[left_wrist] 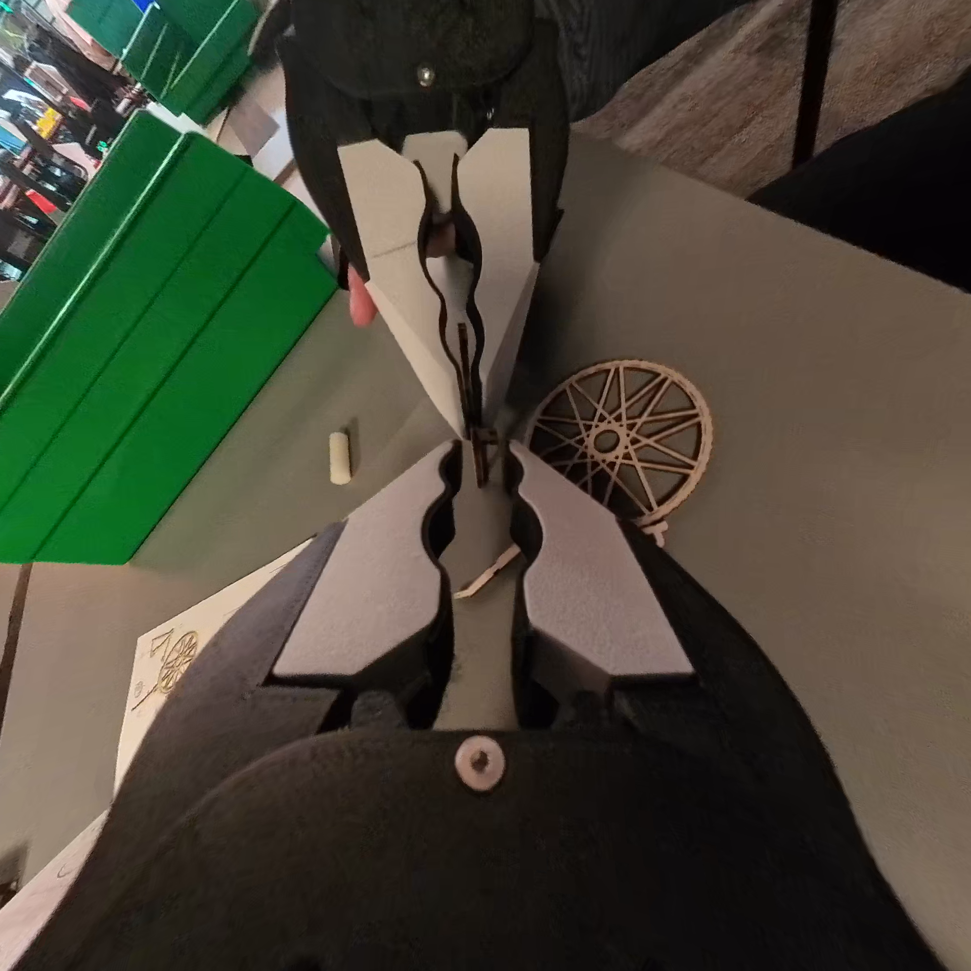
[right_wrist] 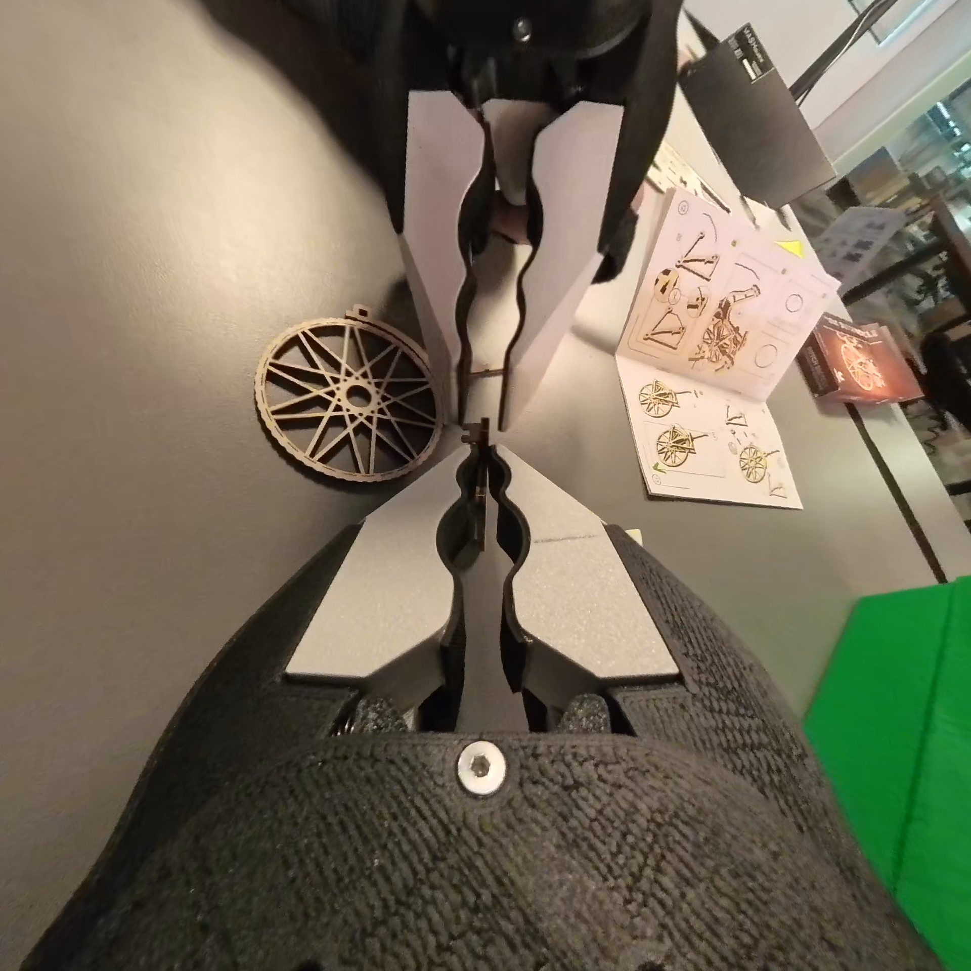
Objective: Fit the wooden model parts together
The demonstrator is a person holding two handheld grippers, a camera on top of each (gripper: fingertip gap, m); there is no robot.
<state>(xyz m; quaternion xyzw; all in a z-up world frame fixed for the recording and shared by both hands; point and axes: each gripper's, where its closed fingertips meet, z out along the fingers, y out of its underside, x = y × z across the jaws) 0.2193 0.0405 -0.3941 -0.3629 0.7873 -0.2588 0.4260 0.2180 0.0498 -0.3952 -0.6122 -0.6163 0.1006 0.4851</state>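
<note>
Right gripper pinches thin wooden strip edge-on, feeding it at 12 o'clock into spread left gripper; wheel waits flat.

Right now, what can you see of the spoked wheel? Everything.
The wheel is a flat, laser-cut disc of pale wood with dark cut edges. It has a round hub hole, thin spokes crossing in a star pattern, a finely notched rim and a small tab sticking out from the rim. It lies flat on the grey table, beside the gripper tips. Neither gripper holds it; nothing visibly touches it but the table.
</note>
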